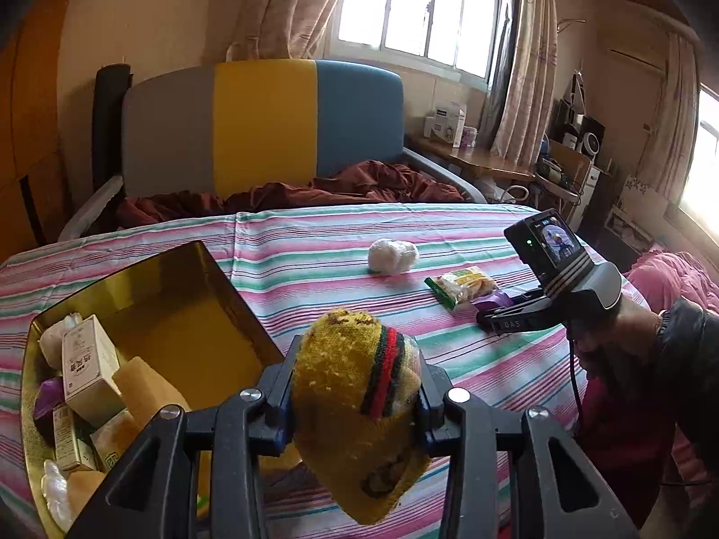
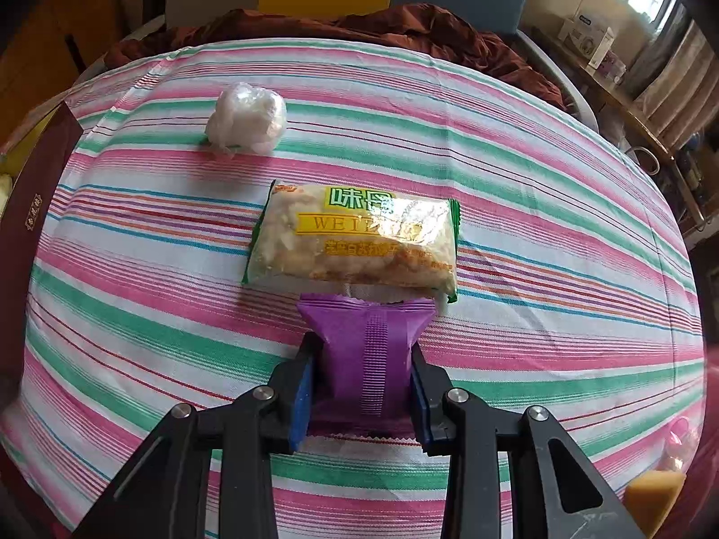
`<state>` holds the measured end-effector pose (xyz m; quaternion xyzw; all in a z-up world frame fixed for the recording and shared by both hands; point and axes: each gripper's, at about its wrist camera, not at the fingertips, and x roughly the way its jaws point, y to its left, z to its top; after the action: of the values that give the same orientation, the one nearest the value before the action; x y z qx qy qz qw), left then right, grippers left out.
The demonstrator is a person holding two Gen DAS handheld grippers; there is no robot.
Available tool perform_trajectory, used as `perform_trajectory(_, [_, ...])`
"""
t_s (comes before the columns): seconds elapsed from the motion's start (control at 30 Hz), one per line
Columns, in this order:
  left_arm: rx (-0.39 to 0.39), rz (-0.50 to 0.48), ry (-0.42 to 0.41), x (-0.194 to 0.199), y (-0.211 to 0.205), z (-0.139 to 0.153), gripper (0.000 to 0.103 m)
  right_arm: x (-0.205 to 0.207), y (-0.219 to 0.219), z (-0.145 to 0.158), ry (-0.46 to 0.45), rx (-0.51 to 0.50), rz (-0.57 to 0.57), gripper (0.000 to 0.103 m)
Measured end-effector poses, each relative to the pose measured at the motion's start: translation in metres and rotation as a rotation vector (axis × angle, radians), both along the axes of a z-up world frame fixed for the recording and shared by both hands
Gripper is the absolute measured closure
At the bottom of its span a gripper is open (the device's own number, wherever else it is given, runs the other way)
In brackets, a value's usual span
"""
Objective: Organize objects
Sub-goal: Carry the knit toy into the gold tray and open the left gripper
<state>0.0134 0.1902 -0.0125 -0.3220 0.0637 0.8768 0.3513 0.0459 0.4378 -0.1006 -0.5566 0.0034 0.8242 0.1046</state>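
both my grippers were clamped: the left gripper [image 1: 355, 397] on a yellow knitted pouch [image 1: 357, 408] above the striped cloth [image 1: 314, 247], gold tin [image 1: 179, 296] at ten o'clock. the right gripper [image 2: 361, 386] pinched a purple packet [image 2: 366, 350] lying on the cloth, snack bag [image 2: 355, 238] touching at twelve o'clock.

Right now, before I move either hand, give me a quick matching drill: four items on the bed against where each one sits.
Items:
1. yellow knitted hat
2. purple packet
3. white plastic bundle
4. cream carton

Places:
A. inside the gold tin
B. clamped in the right gripper
C. loose on the striped sheet, beyond the snack bag
D. clamped in the left gripper

Pairs: 1-D, 2-B, 3-C, 4-A
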Motion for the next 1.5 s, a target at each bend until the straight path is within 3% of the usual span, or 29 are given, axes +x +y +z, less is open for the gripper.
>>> perform_trajectory(0.2, [0.051,0.072,-0.032,-0.016,-0.047,0.001,0.063,0.002,-0.005,-0.003,0.001,0.015,0.005,0.066])
perform_trajectory(0.47, [0.145,0.351,-0.135,-0.054,-0.162,-0.008,0.063,-0.001,-0.009,-0.004,-0.001,0.059,0.029,0.066])
perform_trajectory(0.6, [0.180,0.425,-0.180,-0.065,-0.195,-0.016,0.063,-0.003,-0.010,-0.005,-0.002,0.067,0.036,0.066])
perform_trajectory(0.83, [0.180,0.372,-0.198,-0.088,-0.172,-0.018,0.063,-0.003,-0.015,-0.004,-0.004,0.089,0.047,0.066])
perform_trajectory(1.13, [0.149,0.334,-0.240,-0.147,-0.126,-0.025,0.062,-0.005,-0.014,-0.005,-0.005,0.095,0.051,0.066])
perform_trajectory(1.43, [0.037,0.382,-0.346,-0.201,-0.106,-0.058,0.054,-0.009,-0.012,-0.007,-0.004,0.099,0.057,0.066])
perform_trajectory(1.5, [0.008,0.376,-0.336,-0.206,-0.103,-0.059,0.050,-0.009,-0.012,-0.007,-0.004,0.097,0.058,0.066])
